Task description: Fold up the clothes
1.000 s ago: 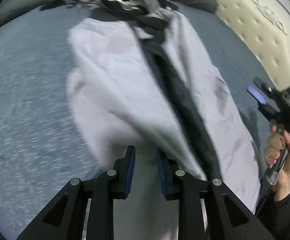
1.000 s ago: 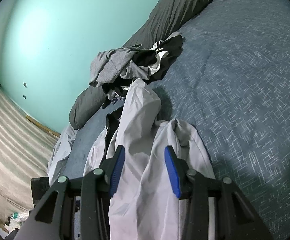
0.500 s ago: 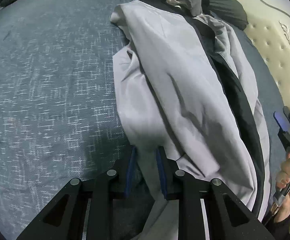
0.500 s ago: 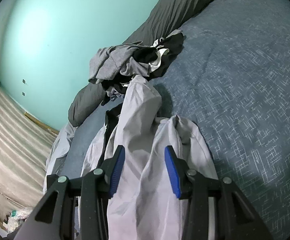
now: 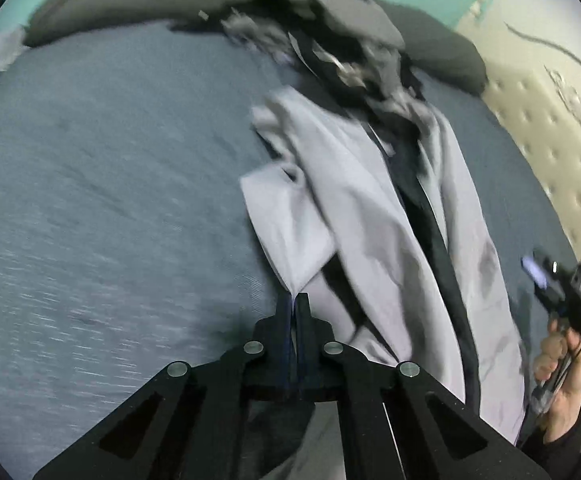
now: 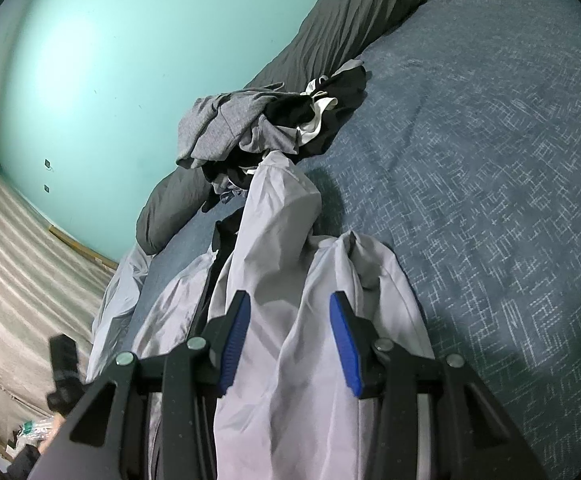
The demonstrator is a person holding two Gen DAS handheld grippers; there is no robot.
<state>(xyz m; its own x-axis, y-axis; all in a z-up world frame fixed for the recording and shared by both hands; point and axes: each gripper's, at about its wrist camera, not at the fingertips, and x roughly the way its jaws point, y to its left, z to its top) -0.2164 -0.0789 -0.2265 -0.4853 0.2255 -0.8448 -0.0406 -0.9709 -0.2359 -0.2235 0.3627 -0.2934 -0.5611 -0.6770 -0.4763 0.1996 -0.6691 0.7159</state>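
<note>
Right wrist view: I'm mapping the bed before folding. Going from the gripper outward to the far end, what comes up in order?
Right gripper, open → pale lilac crumpled garment with a black stripe → heap of grey, black and white clothes → long dark grey pillow, all on the blue woven bedspread.

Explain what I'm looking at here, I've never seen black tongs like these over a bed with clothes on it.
No robot here: a person holds a two-finger gripper in each hand, and each carries a fisheye camera looking along its fingers, so each picture is one gripper's own view. In the left wrist view, the left gripper has just closed, pinching an edge of the pale grey garment. At that picture's right edge the person's right hand holds the other tool. In the right wrist view, the right gripper stands open with the same garment lying between its blue pads. Everything lies on a blue bedspread, with a pile of unfolded clothes farther back.
</note>
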